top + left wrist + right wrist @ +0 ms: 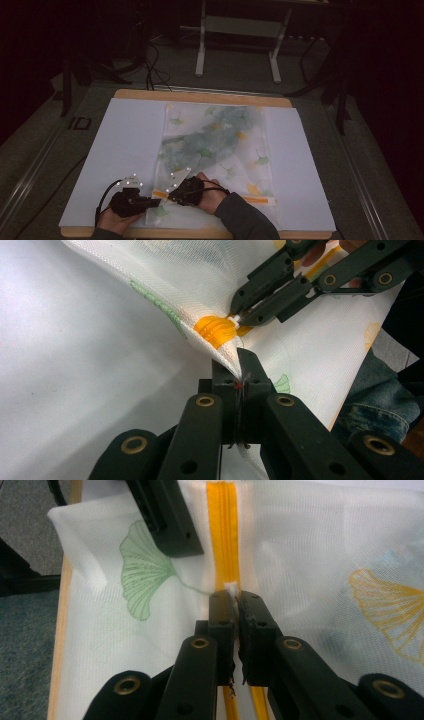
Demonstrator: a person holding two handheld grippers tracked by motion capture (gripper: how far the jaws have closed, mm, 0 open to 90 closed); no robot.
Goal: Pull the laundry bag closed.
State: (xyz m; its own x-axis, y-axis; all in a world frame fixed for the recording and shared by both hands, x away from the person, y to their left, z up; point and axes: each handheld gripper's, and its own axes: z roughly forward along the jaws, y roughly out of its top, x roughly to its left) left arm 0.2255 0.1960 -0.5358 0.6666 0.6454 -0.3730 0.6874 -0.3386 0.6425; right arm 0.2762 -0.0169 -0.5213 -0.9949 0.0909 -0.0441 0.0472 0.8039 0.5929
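High view: lay flat on a white sheet (130,135) covering the table (200,96), a mesh bag (220,145) printed with green and yellow leaves, a bluish garment (220,132) inside it toward 12 o'clock. Ran across the bag's near end, an orange zipper (250,199), from 9 to 3 o'clock. Sat at the bag's corner toward 7 o'clock, the left gripper (156,202), pointing to 3 o'clock. Met it from 3 o'clock, the right gripper (170,196), resting over the zipper's 9 o'clock end, close beside the left one.

Left gripper view: clamped shut on a raised fold of the bag (200,280), the left gripper (239,371), fabric pinched between its pads and pulled up into a ridge. Just past the tips at 12 o'clock, the orange zipper end (216,330). Came in from 2 o'clock, the right gripper (239,316), closed on a small white pull (233,319) at that zipper end.

Right gripper view: closed on the white pull (231,588), the right gripper (234,605), jaws nearly together with the tab between the pads. Ran from 12 to 6 o'clock beneath it, the zipper (223,530). At 11 o'clock, the left gripper (165,520) on the fabric, beside a green leaf print (142,572). At 3 o'clock, a yellow leaf print (390,605).
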